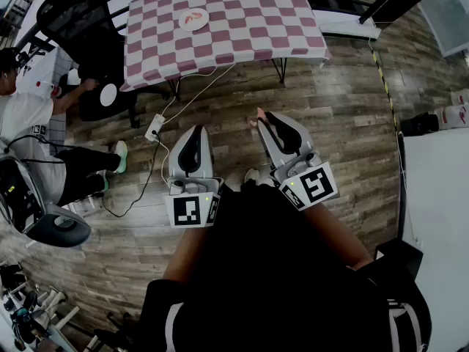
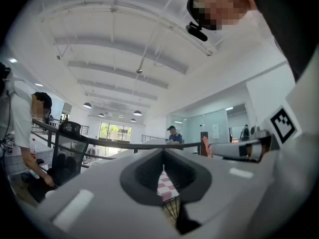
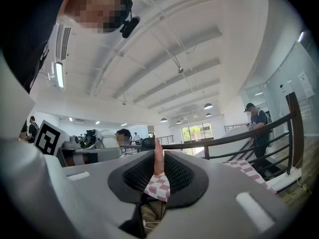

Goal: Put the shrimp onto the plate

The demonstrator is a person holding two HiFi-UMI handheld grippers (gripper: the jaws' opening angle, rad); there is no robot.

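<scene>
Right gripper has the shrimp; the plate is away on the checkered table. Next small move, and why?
Probably carry the right gripper forward toward the plate, jaws closed: the shrimp is pinched between them, but over floor, short of the table.

Pink shrimp (image 3: 158, 158) held upright, white plate (image 1: 192, 27) well apart

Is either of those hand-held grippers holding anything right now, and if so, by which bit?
The right hand-held gripper pinches a pink shrimp by one end; the rest pokes out past the jaw tips. The left hand-held gripper holds nothing.
</scene>
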